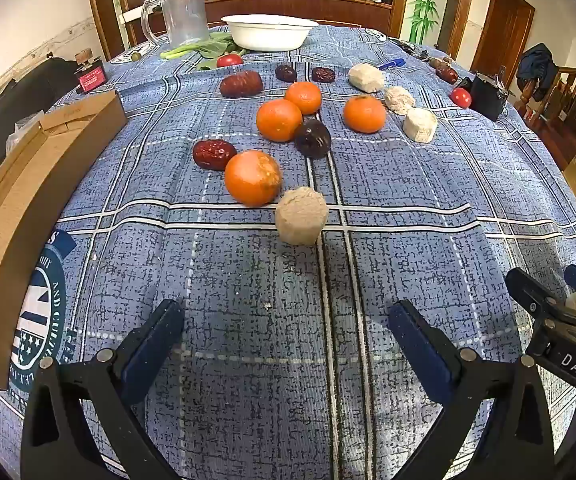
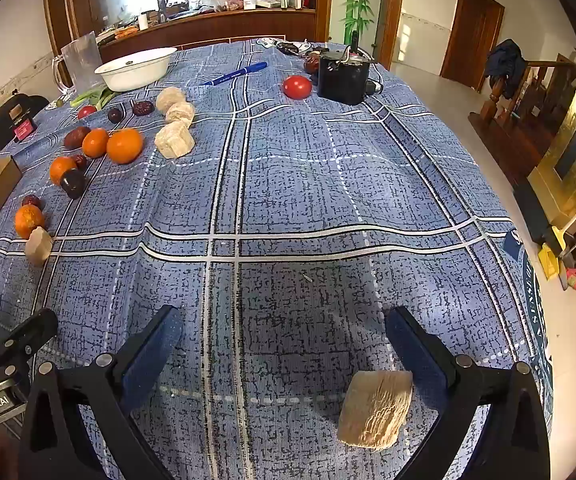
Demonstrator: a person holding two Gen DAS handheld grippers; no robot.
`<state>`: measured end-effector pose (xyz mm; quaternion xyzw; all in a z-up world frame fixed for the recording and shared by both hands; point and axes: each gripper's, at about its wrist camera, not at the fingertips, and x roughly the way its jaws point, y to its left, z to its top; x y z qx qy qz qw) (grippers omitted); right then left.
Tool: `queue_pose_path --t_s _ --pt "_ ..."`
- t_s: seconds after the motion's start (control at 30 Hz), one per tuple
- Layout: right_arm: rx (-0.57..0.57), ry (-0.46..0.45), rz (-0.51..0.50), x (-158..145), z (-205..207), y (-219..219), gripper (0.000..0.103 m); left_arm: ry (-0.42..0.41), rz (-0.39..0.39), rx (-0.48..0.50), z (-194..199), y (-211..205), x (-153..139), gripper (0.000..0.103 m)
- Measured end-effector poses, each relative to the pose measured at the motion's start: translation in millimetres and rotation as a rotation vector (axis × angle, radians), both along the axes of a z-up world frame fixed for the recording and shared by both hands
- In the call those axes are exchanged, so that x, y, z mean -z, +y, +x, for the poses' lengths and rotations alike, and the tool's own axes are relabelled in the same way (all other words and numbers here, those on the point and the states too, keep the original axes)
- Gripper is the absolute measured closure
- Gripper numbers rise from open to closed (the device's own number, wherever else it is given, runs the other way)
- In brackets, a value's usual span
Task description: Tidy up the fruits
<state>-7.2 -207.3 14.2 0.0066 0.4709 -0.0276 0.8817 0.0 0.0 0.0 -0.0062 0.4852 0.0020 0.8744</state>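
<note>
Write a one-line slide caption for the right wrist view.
Right tool wide open over the blue plaid tablecloth, a beige block lying by its right finger; oranges cluster far left.

Two wrist fisheyes, angled down, low over tablecloth (image 1: 271,280) — sharing the oranges (image 1: 252,178).

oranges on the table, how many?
4: nearest orange beside a beige block; two touching mid-cluster; one apart, right. None seems hidden.
</note>
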Motion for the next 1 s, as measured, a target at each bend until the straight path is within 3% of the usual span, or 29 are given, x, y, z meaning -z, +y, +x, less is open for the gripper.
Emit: queue_pose_path --t_s 1.0 --pt "0.022 0.007 0.000 0.3 1.9 1.9 0.001 0.000 0.004 0.003 -0.1 0.3 0.0 0.000"
